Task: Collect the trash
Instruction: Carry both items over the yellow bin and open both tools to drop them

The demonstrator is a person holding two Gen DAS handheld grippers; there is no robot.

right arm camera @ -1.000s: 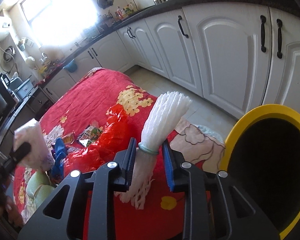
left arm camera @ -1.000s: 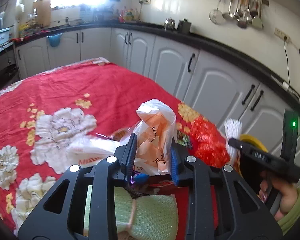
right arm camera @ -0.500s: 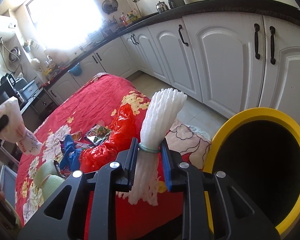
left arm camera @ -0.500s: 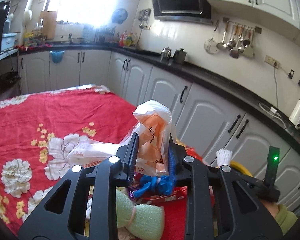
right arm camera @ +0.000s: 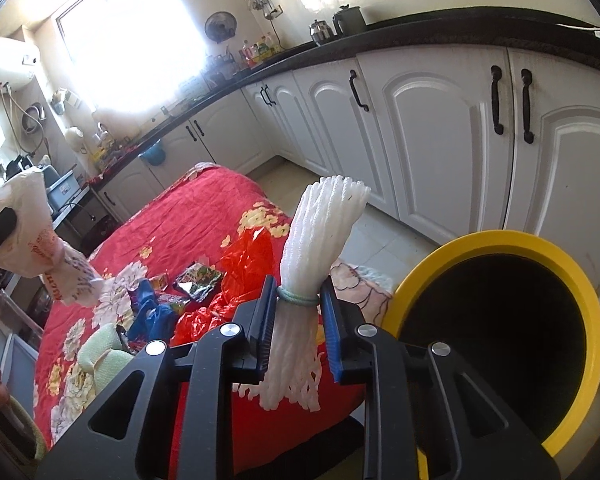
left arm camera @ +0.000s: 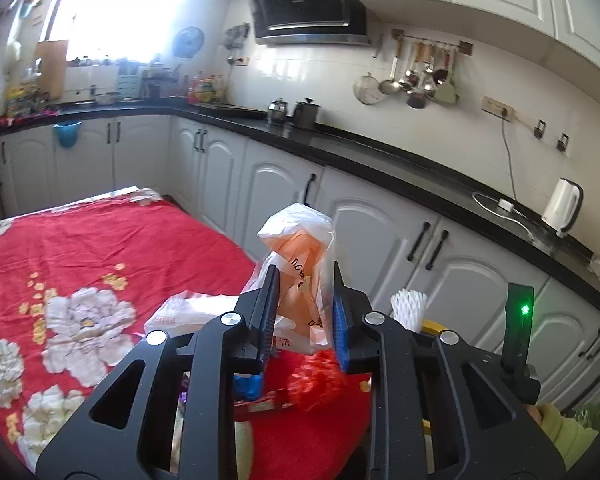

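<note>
Raised crinkly plastic bag [left arm camera: 300,276], seemingly

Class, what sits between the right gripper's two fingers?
A white foam net, bound by a green band, clamped in the right gripper; the right wrist view shows it.

A crumpled white-and-orange plastic bag [left arm camera: 300,276] stands upright, pinched between two blue pads. A white foam net sleeve [right arm camera: 320,240], bound by a pale green band, is likewise pinched upright beside the yellow-rimmed bin [right arm camera: 500,240]. Red plastic [right arm camera: 244,264], blue plastic [right arm camera: 148,312] and snack wrappers [right arm camera: 198,280] lie on the red floral cloth [left arm camera: 100,248].
</note>
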